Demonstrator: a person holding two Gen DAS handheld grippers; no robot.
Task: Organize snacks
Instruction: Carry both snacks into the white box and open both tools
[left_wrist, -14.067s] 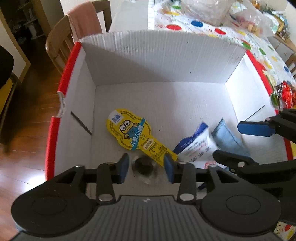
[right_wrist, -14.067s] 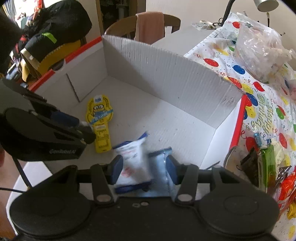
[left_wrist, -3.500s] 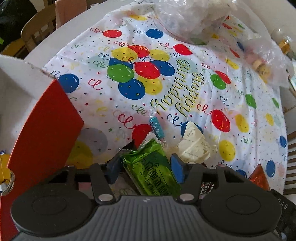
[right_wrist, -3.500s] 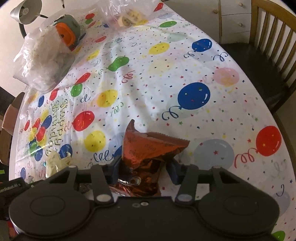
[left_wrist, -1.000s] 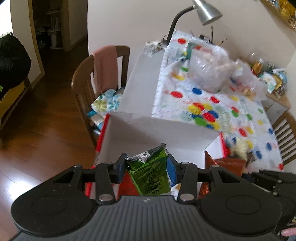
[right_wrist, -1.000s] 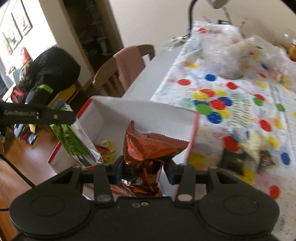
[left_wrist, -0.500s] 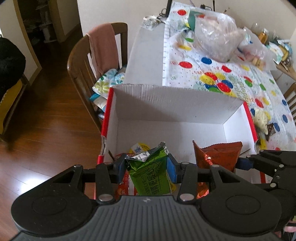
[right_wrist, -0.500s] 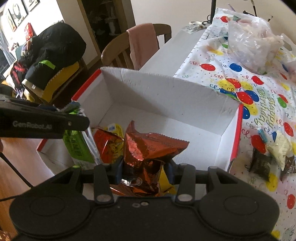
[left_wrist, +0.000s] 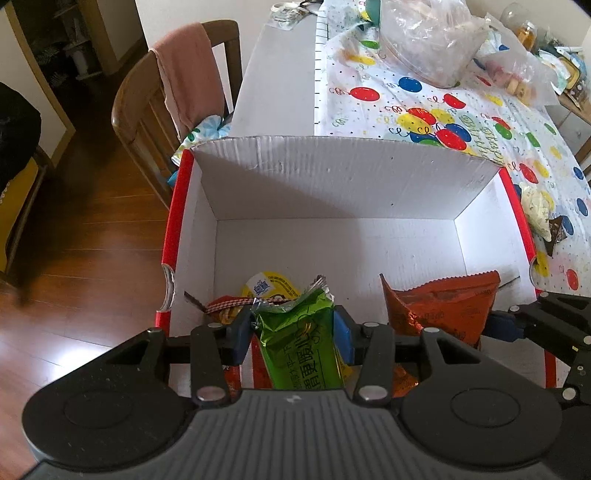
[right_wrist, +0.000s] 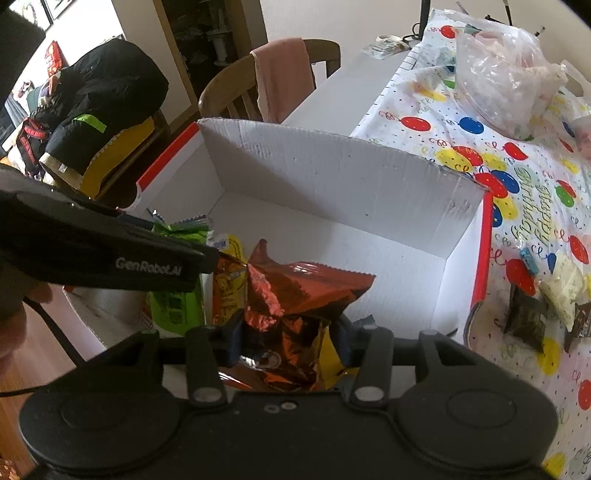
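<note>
My left gripper (left_wrist: 291, 334) is shut on a green snack packet (left_wrist: 301, 343) and holds it over the near left part of the white cardboard box (left_wrist: 343, 184). My right gripper (right_wrist: 288, 341) is shut on a crinkled orange foil bag (right_wrist: 299, 295), held over the box's (right_wrist: 332, 177) near side; the bag also shows in the left wrist view (left_wrist: 443, 306). A yellow Minions packet (left_wrist: 271, 286) and a red snack lie on the box floor below the left gripper. The green packet also shows in the right wrist view (right_wrist: 177, 306).
The box with red edges stands at the table's end. Loose snacks (right_wrist: 546, 299) lie on the balloon tablecloth (right_wrist: 524, 177) right of the box. A clear plastic bag (right_wrist: 502, 74) sits further back. A wooden chair with a pink cloth (left_wrist: 184, 81) stands behind the box.
Both grippers have moved closer and lower over the box, each still holding its snack. The box fills more of both views.
</note>
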